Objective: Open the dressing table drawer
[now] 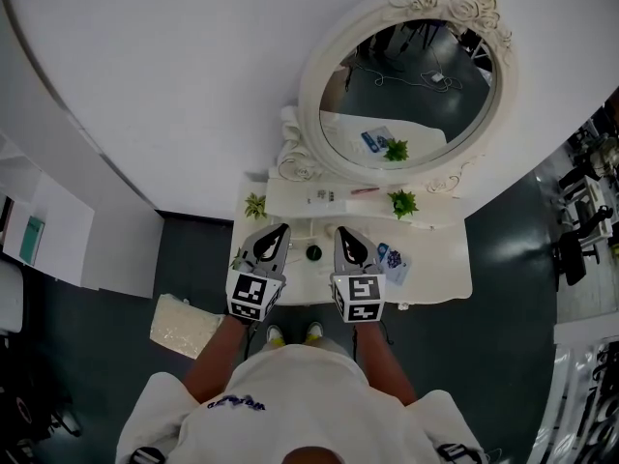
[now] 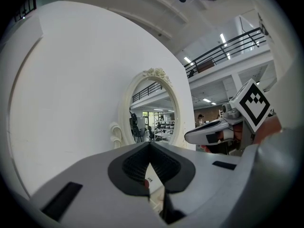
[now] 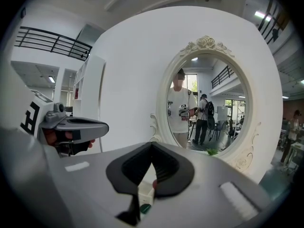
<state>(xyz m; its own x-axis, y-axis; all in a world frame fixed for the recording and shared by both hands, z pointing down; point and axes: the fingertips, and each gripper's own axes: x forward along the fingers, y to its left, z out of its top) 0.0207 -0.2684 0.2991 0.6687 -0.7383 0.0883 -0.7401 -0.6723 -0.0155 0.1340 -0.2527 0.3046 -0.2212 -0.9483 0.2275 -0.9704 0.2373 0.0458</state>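
The left tool [image 2: 150, 145], jaws together, faces the oval mirror [image 2: 154, 114].

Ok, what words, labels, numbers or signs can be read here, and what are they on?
Nothing can be read for certain.
Purple print on the person's white shirt: too blurred to read.
Blue item on the dressing table: print too small.
Left marker cube, right marker cube: square patterns only, no letters.
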